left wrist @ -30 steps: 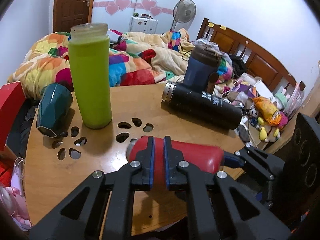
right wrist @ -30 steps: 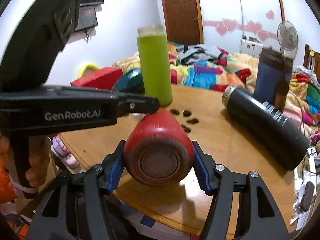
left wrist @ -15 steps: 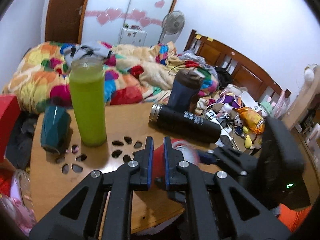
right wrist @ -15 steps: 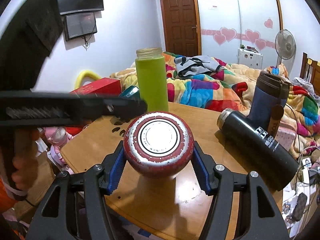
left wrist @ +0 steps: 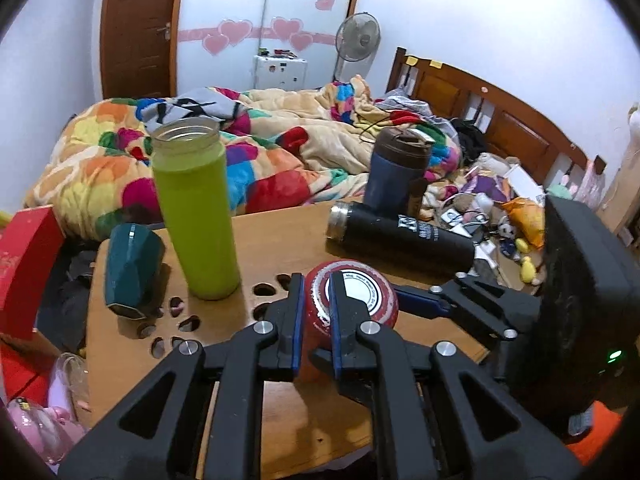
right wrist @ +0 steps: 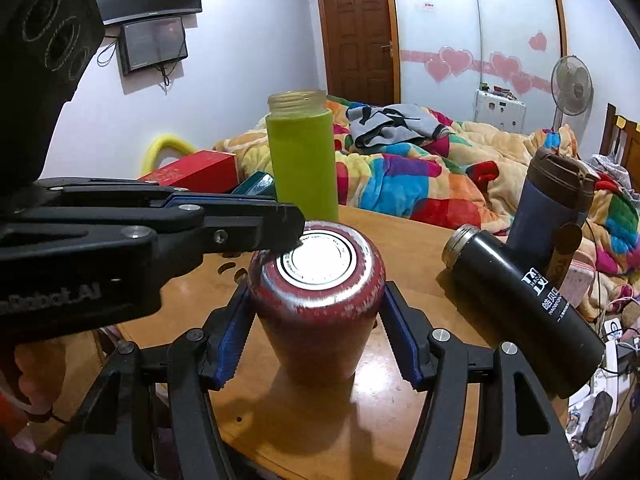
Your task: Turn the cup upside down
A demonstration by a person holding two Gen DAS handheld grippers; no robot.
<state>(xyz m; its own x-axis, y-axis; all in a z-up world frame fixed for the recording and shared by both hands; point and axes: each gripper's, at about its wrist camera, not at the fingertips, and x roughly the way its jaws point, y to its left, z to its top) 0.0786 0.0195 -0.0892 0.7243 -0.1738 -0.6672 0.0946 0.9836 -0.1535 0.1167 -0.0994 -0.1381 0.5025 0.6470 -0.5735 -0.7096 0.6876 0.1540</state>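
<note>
The red cup [right wrist: 320,304] stands upside down on the round wooden table [right wrist: 404,408], its worn silver base with a white label facing up. My right gripper [right wrist: 316,344] is shut on the red cup's sides with its blue pads. It also shows in the left wrist view [left wrist: 360,300], behind my left gripper [left wrist: 316,312]. The left gripper's jaws are nearly closed with a narrow gap and hold nothing; its tips rest at the cup's top rim, seen from the side in the right wrist view [right wrist: 280,224].
A tall lime-green bottle [left wrist: 196,208] stands mid-table. A dark teal cup [left wrist: 128,272] lies left of it. A black flask [left wrist: 400,240] lies on its side to the right, and a dark blue tumbler [left wrist: 396,172] stands behind it. Heart-shaped holes [left wrist: 264,292] pierce the tabletop.
My right gripper has turned the red cup from lying sideways to standing base-up on the table. My left gripper rose and now rests its tips at the cup's upturned base.
</note>
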